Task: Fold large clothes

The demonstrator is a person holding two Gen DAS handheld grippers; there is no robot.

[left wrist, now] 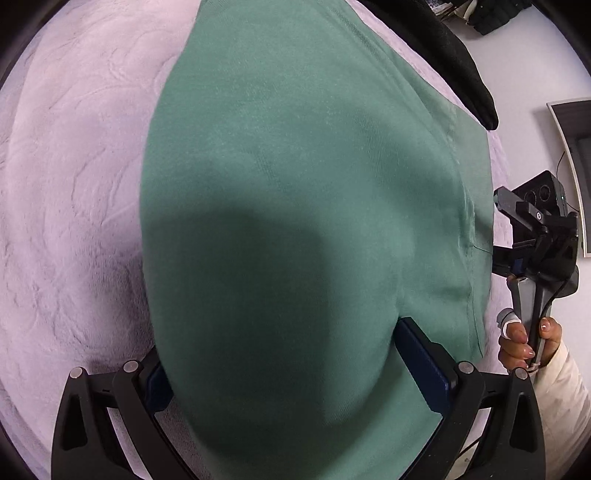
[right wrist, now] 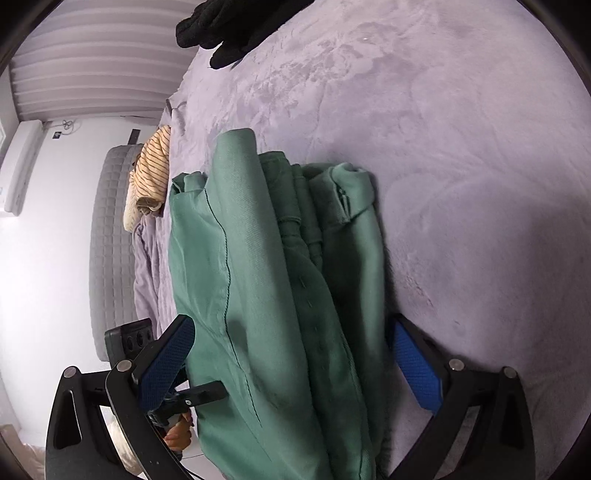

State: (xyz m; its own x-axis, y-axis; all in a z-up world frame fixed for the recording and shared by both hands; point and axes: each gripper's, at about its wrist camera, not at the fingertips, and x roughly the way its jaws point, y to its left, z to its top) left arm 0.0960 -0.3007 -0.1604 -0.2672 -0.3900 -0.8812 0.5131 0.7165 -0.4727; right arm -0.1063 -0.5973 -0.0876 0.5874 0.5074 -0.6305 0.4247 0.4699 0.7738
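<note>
A green garment (left wrist: 295, 184) lies folded lengthwise on a lilac plush blanket (left wrist: 74, 184). In the left wrist view it fills the middle and bulges up between the fingers of my left gripper (left wrist: 284, 343). Those fingers stand wide apart, the left pad is hidden under the cloth, and the gripper reads as open. In the right wrist view the stacked folds of the green garment (right wrist: 288, 277) run between the blue pads of my right gripper (right wrist: 291, 325). That gripper is fully open, both pads just clear of the cloth. A hand (left wrist: 524, 339) holds the right gripper (left wrist: 517, 206) at the garment's right edge.
A black garment (right wrist: 229, 26) lies at the blanket's far end. A yellow striped cloth (right wrist: 151, 173) hangs over the bed's side above a grey quilted mattress edge (right wrist: 110, 240). White floor lies beyond. The left gripper (right wrist: 203, 393) shows beside the garment's left fold.
</note>
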